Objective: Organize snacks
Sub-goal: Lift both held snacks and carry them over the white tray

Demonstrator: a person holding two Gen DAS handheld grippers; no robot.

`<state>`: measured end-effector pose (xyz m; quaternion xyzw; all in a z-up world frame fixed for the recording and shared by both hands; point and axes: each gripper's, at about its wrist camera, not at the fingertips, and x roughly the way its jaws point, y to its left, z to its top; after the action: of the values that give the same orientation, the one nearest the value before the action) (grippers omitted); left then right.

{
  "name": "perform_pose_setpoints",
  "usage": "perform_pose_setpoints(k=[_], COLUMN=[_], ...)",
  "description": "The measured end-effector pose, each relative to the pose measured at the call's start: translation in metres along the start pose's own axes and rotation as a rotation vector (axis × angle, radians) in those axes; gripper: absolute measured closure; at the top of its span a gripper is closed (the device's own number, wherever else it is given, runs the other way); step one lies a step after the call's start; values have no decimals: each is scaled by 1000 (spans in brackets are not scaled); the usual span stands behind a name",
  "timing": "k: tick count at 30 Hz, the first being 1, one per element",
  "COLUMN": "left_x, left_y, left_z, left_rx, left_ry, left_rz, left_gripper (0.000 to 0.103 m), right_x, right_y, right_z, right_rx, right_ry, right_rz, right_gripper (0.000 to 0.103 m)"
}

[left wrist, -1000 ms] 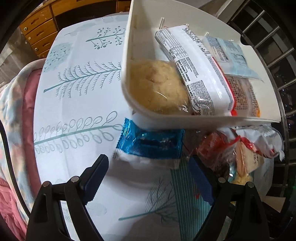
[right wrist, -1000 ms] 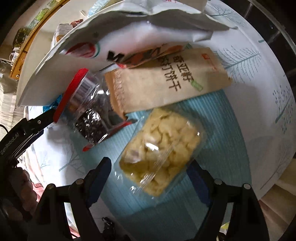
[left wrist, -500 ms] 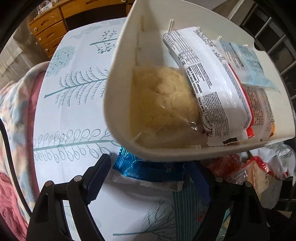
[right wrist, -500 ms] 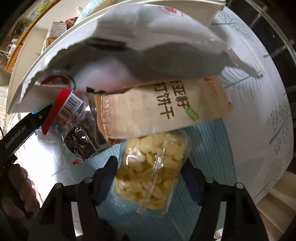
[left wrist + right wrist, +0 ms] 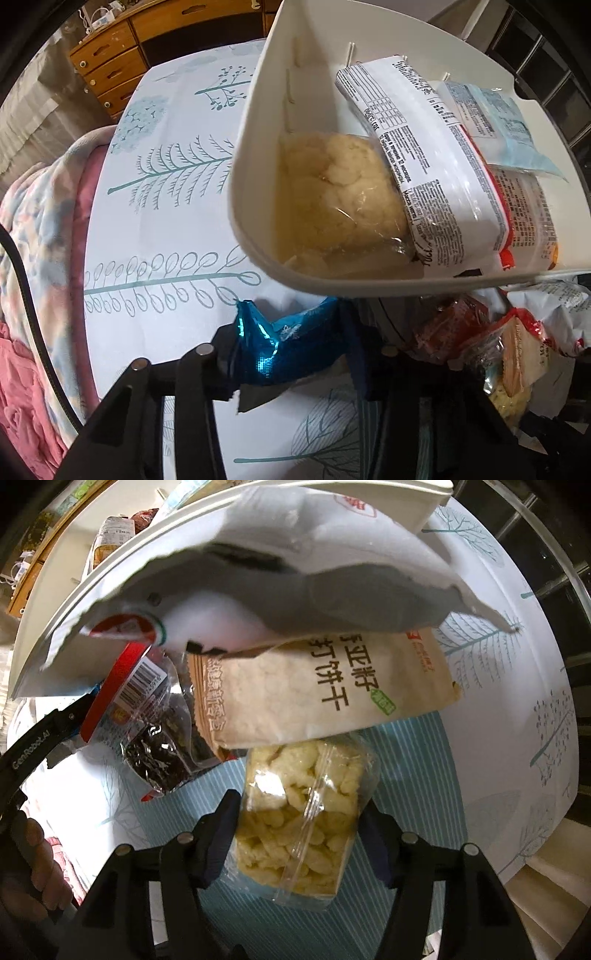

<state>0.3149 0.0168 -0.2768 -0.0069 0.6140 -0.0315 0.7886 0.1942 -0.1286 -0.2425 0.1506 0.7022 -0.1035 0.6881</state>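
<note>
Here the left gripper (image 5: 291, 343) is closing on a blue packet (image 5: 291, 347) just below the white bin (image 5: 255, 155), while the right gripper (image 5: 299, 834) is closing on a clear bag of puffs (image 5: 303, 819), half under the tan pouch (image 5: 317, 698) and grey bag (image 5: 295, 590) nearer the bin.

A shiny blue foil packet (image 5: 291, 347), a white bin (image 5: 258, 122), pale yellow puffs in a clear bag (image 5: 299, 823), teal tree prints on the white tablecloth (image 5: 162, 177).
</note>
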Motion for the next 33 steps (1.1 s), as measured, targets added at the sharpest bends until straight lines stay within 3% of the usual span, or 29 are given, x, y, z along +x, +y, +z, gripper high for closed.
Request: perform_pose_setpoints(k=[10, 17, 26, 33], left_x=[-6, -23, -70, -110], left_y=[25, 47, 92, 117], left_z=[-22, -49, -68, -73], left_rx=[-6, 21, 43, 27], left_ry=[61, 70, 17, -36], left_rz=[-93, -132, -166, -174], left_gripper=[71, 72, 72, 72], right_x=[-13, -24, -52, -72], right_y=[19, 43, 92, 116], right_z=[-23, -45, -76, -76], right_rx=[11, 0, -112, -230], right_ry=[-3, -23, -75, -156], right_rz=[11, 27, 88, 151], right_gripper=[41, 41, 41, 41])
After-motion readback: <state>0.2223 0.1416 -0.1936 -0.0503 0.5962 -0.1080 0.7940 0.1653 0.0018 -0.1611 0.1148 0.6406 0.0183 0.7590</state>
